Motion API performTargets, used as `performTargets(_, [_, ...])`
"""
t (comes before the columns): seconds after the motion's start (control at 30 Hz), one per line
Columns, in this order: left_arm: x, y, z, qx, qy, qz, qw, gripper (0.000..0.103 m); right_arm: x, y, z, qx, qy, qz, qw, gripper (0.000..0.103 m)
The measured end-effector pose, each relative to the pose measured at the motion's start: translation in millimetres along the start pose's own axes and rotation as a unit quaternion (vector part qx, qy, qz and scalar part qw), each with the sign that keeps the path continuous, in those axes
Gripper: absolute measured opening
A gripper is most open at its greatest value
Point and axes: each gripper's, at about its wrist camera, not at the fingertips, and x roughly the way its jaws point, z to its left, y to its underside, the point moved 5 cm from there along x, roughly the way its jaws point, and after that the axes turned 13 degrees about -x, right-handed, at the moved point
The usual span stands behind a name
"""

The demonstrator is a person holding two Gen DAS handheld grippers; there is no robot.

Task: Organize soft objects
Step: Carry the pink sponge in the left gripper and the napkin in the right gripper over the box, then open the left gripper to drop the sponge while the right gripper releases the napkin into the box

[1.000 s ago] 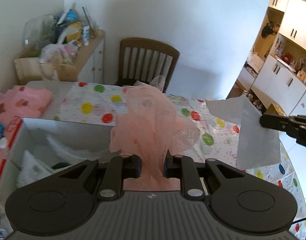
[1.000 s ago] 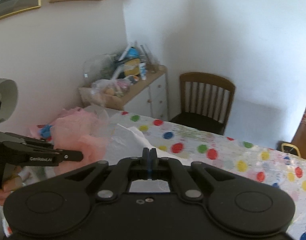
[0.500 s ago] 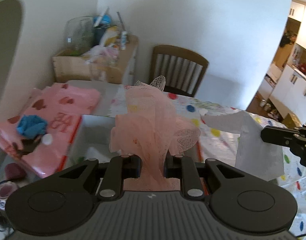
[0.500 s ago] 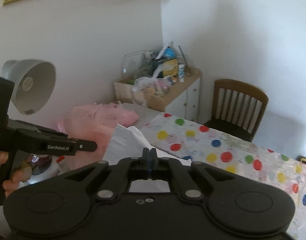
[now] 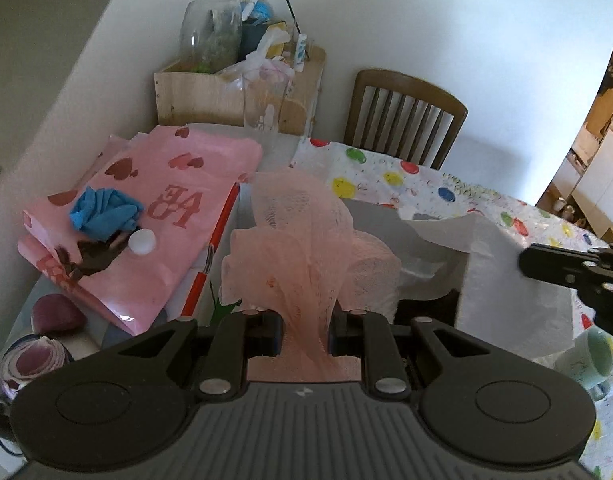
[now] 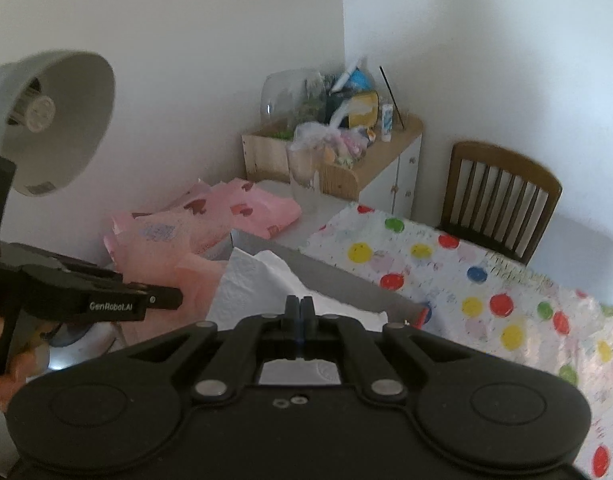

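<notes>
Grey box (image 5: 382, 220) on desk below both my tools. White paper towel (image 5: 514, 292) hangs limp from right gripper (image 6: 300, 312), jaws pinched flat on its edge. Pink mesh netting (image 5: 302, 248) bunched in left gripper (image 5: 306, 336), jaws clamping gathered base; light, floppy, snag-prone, so I hold bunched part.

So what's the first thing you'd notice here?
Probably the fluffy pink netting, bunched up and pinched in the left hand-held gripper. Next, the white paper towel hanging from the right hand-held gripper, and the tablecloth with bright coloured dots behind them.
</notes>
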Motion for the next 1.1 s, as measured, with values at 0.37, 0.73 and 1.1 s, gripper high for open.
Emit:
performTargets(0.37, [29.2, 18.9, -1.3, 0.016, 0.010, 0.012, 0.9997, 0.019, 47.1, 30.3, 13.7, 0.026, -0.009, 0.061, 0.998, 0.000])
performTargets(0.73, [50.8, 36.5, -0.6, 0.019, 0.015, 0.045, 0.9987, 0.019, 67.2, 53.7, 15.1, 0.047, -0.014, 0.100, 0.994, 0.006])
performTargets(1.1, [38.6, 38.0, 1.2, 0.010, 0.020, 0.038, 0.9990, 0.036, 40.3, 44.9, 14.9, 0.060, -0.037, 0.095, 0.993, 0.026])
